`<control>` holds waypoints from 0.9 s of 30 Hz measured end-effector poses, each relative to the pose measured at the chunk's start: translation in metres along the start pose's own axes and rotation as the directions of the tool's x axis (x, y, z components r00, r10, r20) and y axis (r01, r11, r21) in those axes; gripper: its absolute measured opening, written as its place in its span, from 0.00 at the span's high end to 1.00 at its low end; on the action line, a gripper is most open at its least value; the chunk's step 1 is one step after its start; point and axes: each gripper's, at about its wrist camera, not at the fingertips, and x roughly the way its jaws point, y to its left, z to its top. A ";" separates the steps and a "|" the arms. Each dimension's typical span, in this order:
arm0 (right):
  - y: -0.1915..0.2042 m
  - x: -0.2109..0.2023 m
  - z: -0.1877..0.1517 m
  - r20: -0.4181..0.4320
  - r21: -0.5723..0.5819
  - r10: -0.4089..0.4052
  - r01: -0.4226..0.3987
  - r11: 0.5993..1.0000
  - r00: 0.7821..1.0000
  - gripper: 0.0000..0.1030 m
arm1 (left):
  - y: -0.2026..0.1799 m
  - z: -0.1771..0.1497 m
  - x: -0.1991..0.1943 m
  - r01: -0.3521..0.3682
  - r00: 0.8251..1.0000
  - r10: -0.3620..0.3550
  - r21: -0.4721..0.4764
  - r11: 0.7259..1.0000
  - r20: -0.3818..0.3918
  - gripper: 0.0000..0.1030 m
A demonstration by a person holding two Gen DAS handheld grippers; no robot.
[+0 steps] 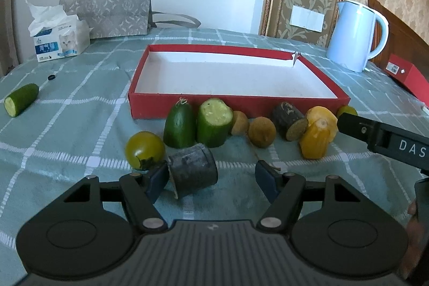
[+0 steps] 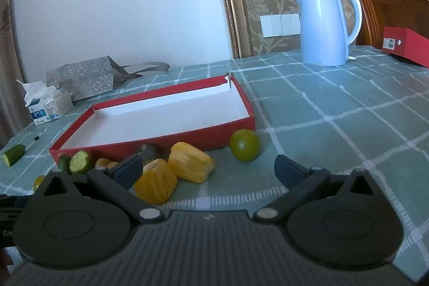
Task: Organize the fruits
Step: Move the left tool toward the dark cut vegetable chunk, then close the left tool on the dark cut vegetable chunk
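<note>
- Step: picking first fruit; red tray (image 1: pixel 187 109) has nothing in it.
- My left gripper (image 1: pixel 211 180) jaws part-open, dark chunk (image 1: pixel 193 170) touching left pad only (not clamped).
- Right gripper (image 2: pixel 209 170) wide, nothing held.
- Next: centre, close.

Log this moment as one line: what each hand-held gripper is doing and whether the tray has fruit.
left hand-held gripper: open around dark cylinder piece | right hand-held gripper: open beside yellow piece | red tray: no fruit
</note>
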 end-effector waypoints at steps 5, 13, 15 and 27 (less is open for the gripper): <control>-0.001 0.000 0.000 0.002 0.008 -0.004 0.004 1.000 1.000 0.00 | -0.001 0.002 0.000 0.001 1.000 -0.001 -0.002 1.000 -0.007 0.29; -0.004 -0.002 0.000 0.003 0.024 -0.006 0.006 1.000 1.000 0.00 | -0.005 0.004 -0.004 0.000 1.000 0.000 0.008 1.000 0.012 0.19; -0.006 -0.002 0.000 0.003 0.033 -0.005 0.005 0.999 1.000 0.00 | -0.006 0.005 -0.004 0.000 1.000 0.000 0.010 1.000 0.014 0.19; -0.009 0.000 0.001 -0.003 0.053 -0.002 0.002 0.999 1.000 0.00 | -0.007 0.001 -0.006 -0.009 0.999 0.008 0.035 0.999 0.038 0.27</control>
